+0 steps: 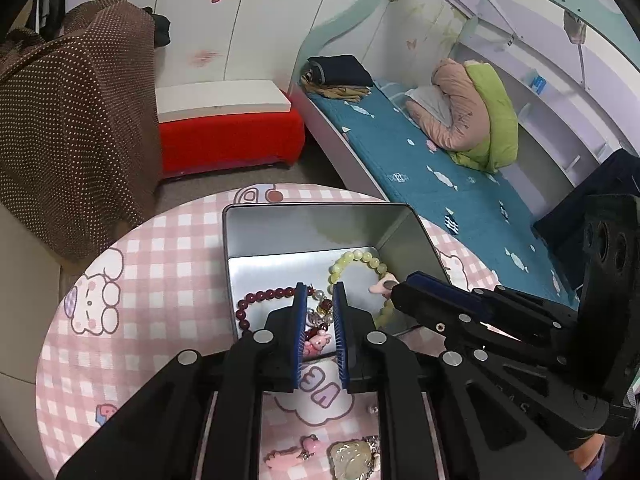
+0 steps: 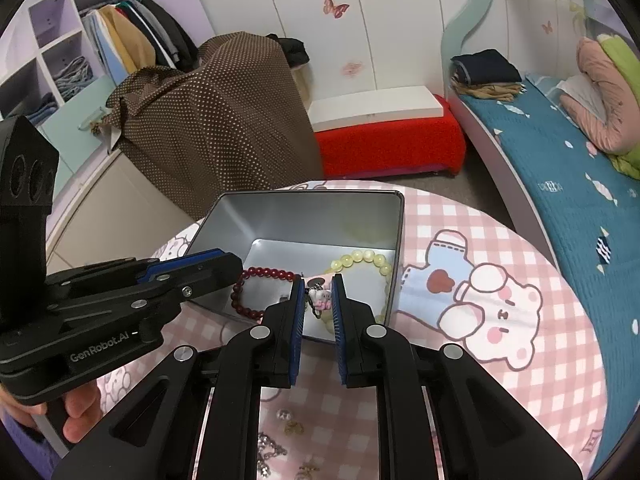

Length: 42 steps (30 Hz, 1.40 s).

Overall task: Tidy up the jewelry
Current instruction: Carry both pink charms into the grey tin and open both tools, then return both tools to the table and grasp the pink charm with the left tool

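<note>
We locate the jewelry inside an open silver tin (image 1: 304,236), which sits on a round table covered with a pink checked cartoon cloth (image 1: 160,264). In the tin we see a dark red bead bracelet (image 1: 256,300) toward its left side and a pale yellow-green bead bracelet (image 1: 360,260) toward its right wall. A small pink-and-white charm on a metal clasp (image 2: 318,298) hangs between the blue pads of the right gripper (image 2: 318,294), just above the tin's near edge; its jaws are pinching this charm. The left gripper (image 1: 320,300) is poised over the tin's near part with its jaws narrowly parted; beaded pieces and a pink figure (image 1: 316,344) lie in the gap below, and we cannot tell whether the pads touch them. More loose pieces lie on the cloth nearer to us: a pink charm (image 1: 296,452) and a pale carved pendant (image 1: 352,456). Beyond the table stand a red bench (image 1: 228,140), a brown dotted cover (image 1: 72,120) and a bed with a teal sheet (image 1: 420,160).
</note>
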Each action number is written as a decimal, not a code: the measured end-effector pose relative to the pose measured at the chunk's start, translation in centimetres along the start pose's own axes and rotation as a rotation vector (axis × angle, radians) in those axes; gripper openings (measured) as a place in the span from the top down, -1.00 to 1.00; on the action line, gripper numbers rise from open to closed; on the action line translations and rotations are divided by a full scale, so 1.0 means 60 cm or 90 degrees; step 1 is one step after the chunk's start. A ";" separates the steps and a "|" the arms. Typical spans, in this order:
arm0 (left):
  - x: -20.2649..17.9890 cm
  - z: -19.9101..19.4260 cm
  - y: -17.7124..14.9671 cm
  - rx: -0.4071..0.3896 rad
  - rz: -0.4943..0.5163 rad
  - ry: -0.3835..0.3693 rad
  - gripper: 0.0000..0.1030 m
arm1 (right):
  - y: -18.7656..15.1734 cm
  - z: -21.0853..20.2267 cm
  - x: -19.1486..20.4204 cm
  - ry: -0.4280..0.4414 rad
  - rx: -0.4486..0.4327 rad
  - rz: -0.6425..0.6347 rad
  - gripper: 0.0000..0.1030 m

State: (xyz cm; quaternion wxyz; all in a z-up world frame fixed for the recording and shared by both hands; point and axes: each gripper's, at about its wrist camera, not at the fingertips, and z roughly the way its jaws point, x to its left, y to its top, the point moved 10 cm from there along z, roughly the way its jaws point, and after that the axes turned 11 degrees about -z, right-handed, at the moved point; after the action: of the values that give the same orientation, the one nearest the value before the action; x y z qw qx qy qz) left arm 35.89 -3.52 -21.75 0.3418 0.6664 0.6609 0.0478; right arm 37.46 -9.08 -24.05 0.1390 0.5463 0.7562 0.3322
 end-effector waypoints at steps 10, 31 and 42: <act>0.006 -0.092 -0.003 -0.086 -0.001 0.007 -0.04 | -0.004 -0.054 0.014 -0.007 -0.029 -0.003 0.67; 0.096 -0.089 -0.172 -0.050 0.012 0.085 -0.16 | -0.183 -0.118 0.014 -0.095 -0.001 -0.028 0.10; 0.086 -0.037 -0.181 -0.018 0.054 0.105 -0.16 | -0.216 -0.086 0.024 -0.075 0.029 -0.017 0.10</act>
State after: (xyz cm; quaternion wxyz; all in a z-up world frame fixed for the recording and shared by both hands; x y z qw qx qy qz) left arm 26.17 0.93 -27.69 0.2931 0.6829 0.6571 0.1266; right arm 24.47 -11.92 -28.52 0.1752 0.5576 0.7614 0.2803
